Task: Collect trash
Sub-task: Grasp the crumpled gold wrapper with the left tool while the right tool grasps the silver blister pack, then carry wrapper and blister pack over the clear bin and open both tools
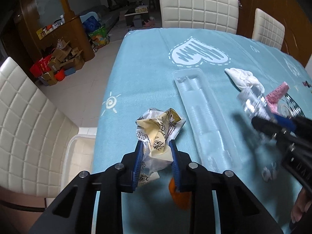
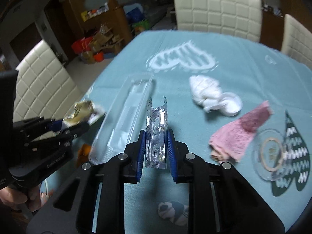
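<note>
Trash here looks light and crushable: left gripper (image 1: 156,152) is clamped on a crumpled wrapper (image 1: 159,134) at lower centre, right gripper (image 2: 156,146) pinches a springy blister pack (image 2: 157,132) mid-frame.

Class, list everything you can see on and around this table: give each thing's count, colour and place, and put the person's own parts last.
Crumpled cream printed wrapper: one, cream and white, between the left jaws.
Silver foil blister pack: one, silver, between the right jaws.
Long clear plastic tray: one, transparent, mid-table.
Crumpled white tissue: one, white, right of the tray.
Pink cloth: one, pink, near right.
Clear round lid: one, transparent, far right.
Orange piece: one, orange, under the left gripper.
Light blue tablecloth: one, heart prints.
Quilted cream chairs: three, around the table.
Left gripper: black, blue pads, shut on the wrapper.
Right gripper: same, shut on the pack.
</note>
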Demonstrator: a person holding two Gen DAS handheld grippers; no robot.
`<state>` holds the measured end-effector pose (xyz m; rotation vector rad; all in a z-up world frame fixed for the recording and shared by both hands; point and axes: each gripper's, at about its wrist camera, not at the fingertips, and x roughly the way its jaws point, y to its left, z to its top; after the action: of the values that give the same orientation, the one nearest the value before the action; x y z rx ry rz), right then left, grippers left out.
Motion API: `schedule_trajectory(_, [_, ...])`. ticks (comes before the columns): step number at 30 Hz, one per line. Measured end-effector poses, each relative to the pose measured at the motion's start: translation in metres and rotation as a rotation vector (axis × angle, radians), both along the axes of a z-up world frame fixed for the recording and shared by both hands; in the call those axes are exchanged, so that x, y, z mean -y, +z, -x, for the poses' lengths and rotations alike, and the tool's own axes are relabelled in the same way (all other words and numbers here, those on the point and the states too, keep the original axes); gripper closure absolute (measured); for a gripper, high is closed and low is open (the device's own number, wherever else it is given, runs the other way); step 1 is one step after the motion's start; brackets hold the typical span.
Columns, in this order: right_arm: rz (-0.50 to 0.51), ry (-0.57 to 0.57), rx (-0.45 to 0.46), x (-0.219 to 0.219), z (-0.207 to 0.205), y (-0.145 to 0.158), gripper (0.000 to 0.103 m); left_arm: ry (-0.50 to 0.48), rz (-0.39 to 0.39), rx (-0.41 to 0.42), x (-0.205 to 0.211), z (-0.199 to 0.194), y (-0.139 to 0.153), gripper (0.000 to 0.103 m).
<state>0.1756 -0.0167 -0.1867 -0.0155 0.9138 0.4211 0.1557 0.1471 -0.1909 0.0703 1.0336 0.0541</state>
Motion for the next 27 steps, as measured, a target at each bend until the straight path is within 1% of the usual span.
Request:
schedule_trajectory(3, [0.016, -0.003, 0.042, 0.001, 0.012, 0.01, 0.078, -0.025, -0.032, 0.001, 0.01, 0.003, 0.015, 0.077])
schedule_trajectory(7, [0.025, 0.002, 0.057, 0.0, 0.023, 0.018, 0.078, -0.082, -0.045, 0.032, 0.026, 0.005, 0.038, 0.077])
schedule_trajectory(13, [0.036, 0.001, 0.086, 0.004, 0.035, 0.033, 0.078, -0.146, -0.03, 0.056, 0.047, 0.016, 0.053, 0.077])
schedule_trajectory(16, [0.047, 0.003, 0.086, 0.003, 0.041, 0.034, 0.078, -0.155, -0.017, 0.072, 0.049, 0.023, 0.057, 0.077])
schedule_trajectory(18, [0.053, 0.015, 0.085, 0.0, 0.043, 0.035, 0.078, -0.144, -0.004, 0.08, 0.046, 0.026, 0.059, 0.077])
schedule_trajectory(21, [0.061, 0.04, 0.088, -0.007, 0.045, 0.039, 0.078, -0.099, 0.022, 0.105, 0.032, 0.031, 0.062, 0.077])
schedule_trajectory(25, [0.06, 0.087, 0.092, -0.02, 0.05, 0.044, 0.078, 0.01, 0.047, 0.15, -0.003, 0.044, 0.062, 0.077])
schedule_trajectory(27, [0.045, 0.131, 0.087, -0.031, 0.05, 0.046, 0.078, 0.07, 0.059, 0.157, -0.024, 0.051, 0.059, 0.077])
